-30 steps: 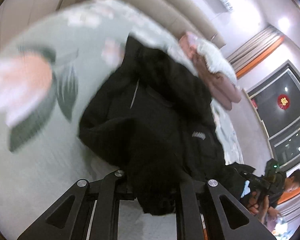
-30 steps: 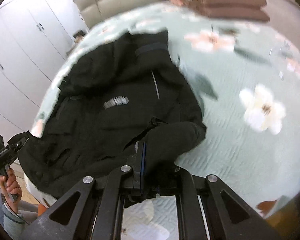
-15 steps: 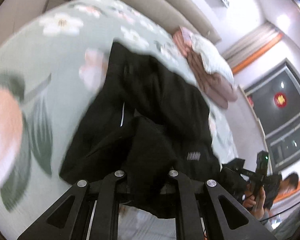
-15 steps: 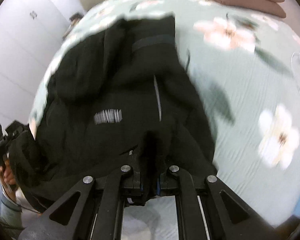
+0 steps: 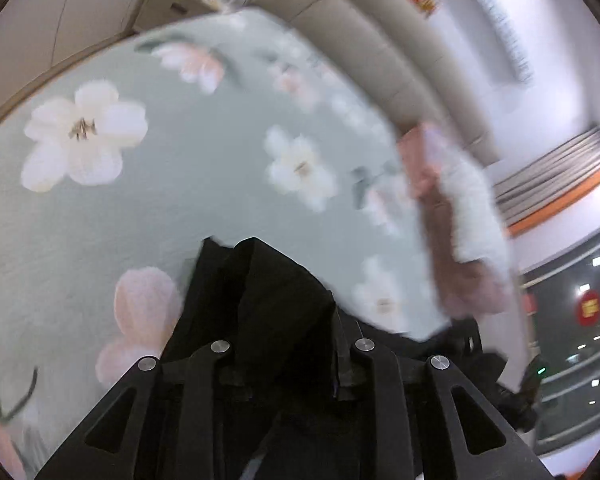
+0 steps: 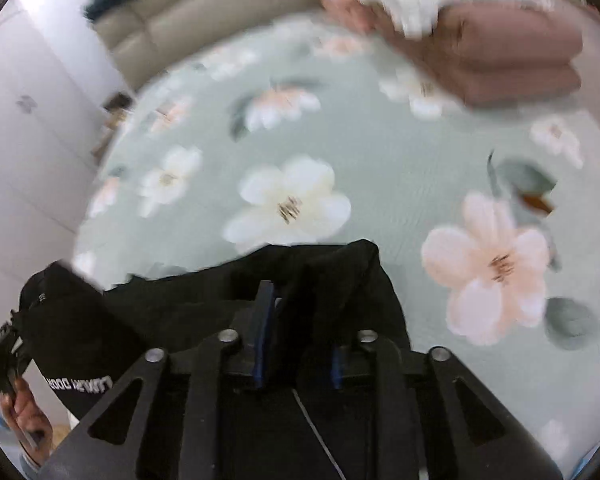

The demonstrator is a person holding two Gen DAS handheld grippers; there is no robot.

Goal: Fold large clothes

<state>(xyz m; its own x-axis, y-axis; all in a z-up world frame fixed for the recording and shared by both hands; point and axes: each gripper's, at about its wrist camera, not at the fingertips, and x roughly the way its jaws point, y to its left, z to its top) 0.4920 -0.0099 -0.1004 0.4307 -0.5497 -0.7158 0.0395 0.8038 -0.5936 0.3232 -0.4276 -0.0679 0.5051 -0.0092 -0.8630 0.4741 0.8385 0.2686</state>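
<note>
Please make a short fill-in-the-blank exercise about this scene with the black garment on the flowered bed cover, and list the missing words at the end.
1. The garment lying between the fingers of the right claw is ____ in colour.
2. The bed cover is pale green and printed with large ____.
3. On the folded brown pile at the far end of the bed lies a fluffy ____ item.
4. The black fabric also lies between the fingers of the ____ claw.

Missing words: black; flowers; white; left

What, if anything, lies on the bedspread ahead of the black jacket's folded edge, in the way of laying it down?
Nothing visible does. Ahead of the black jacket the floral bedspread shows only its printed flowers. The folded brown and white stack sits far off near the far edge, apart from the jacket.
</note>
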